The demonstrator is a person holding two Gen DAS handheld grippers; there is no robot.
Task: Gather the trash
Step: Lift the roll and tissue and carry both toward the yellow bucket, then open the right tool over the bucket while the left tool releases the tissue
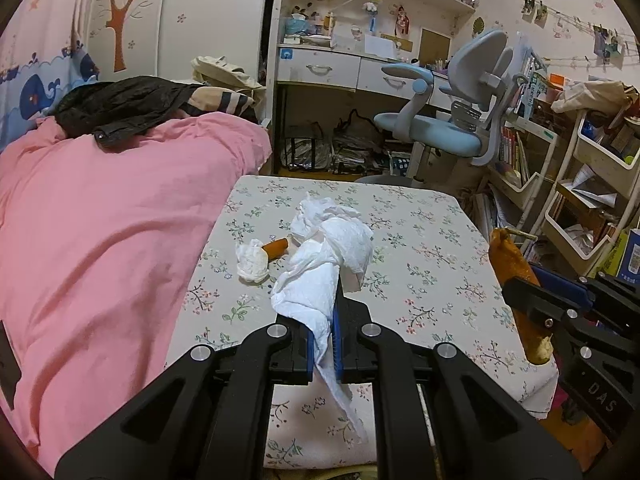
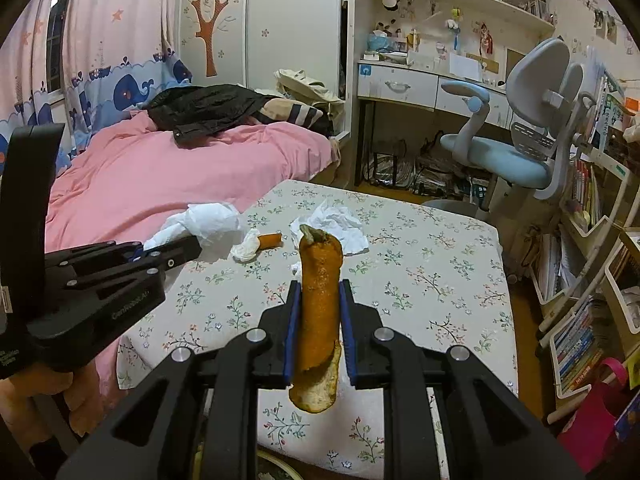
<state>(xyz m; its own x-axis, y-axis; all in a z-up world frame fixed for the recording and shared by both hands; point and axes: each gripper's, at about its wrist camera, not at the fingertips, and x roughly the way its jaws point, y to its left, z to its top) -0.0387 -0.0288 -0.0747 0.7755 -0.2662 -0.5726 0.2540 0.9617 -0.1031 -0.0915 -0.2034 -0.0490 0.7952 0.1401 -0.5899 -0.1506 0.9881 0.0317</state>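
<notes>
My left gripper (image 1: 325, 300) is shut on a large white crumpled tissue (image 1: 320, 272), held above the floral table (image 1: 420, 264); the same gripper (image 2: 176, 252) and tissue (image 2: 204, 224) show at left in the right wrist view. My right gripper (image 2: 320, 292) is shut on a long orange-brown peel (image 2: 320, 300), held upright over the table; the peel also shows at right in the left wrist view (image 1: 516, 276). On the table lie a small tissue ball (image 1: 252, 262), a short orange peel piece (image 1: 276, 247) and another crumpled tissue (image 2: 332, 224).
A pink-covered bed (image 1: 100, 240) with a black jacket (image 1: 120, 108) lies left of the table. A blue desk chair (image 1: 452, 120) and a white desk (image 1: 340, 68) stand behind. Shelving carts (image 1: 592, 184) crowd the right side.
</notes>
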